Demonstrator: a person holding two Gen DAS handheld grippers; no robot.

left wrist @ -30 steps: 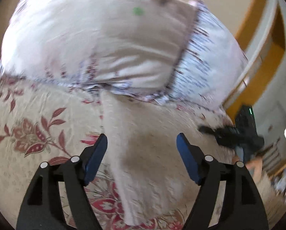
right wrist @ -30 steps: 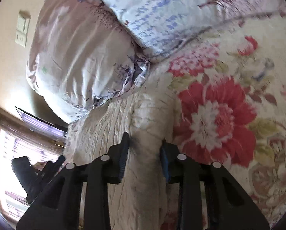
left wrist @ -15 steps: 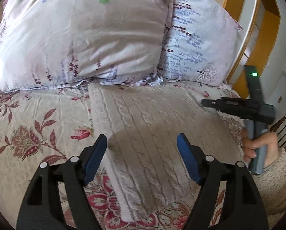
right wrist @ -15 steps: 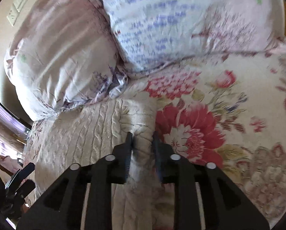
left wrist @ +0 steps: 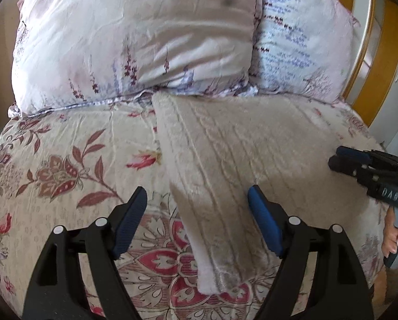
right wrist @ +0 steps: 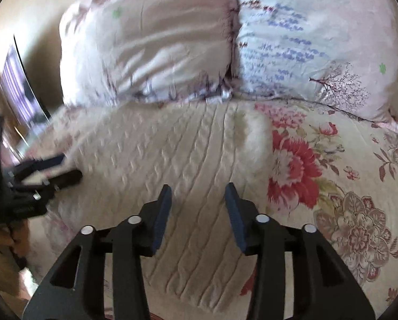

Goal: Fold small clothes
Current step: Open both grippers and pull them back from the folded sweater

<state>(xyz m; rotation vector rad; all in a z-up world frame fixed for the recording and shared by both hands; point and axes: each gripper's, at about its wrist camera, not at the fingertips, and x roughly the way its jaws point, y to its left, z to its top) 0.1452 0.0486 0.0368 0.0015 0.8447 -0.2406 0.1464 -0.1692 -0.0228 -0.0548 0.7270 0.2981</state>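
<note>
Right gripper [right wrist: 197, 208] opening, nothing pinched, above the sweater [right wrist: 172, 154] laid flat on the bed [right wrist: 359, 186] for folding; left gripper [left wrist: 197, 221] spread over its near corner.

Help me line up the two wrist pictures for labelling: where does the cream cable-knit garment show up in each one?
Left wrist: the cream cable-knit garment runs from centre to right, its folded edge ending between the open left gripper.
Right wrist: it fills centre and left, under the opening right gripper, whose pads are clear of it.
Shared landmark: the seam where the two pillows meet, just above the garment.
</note>
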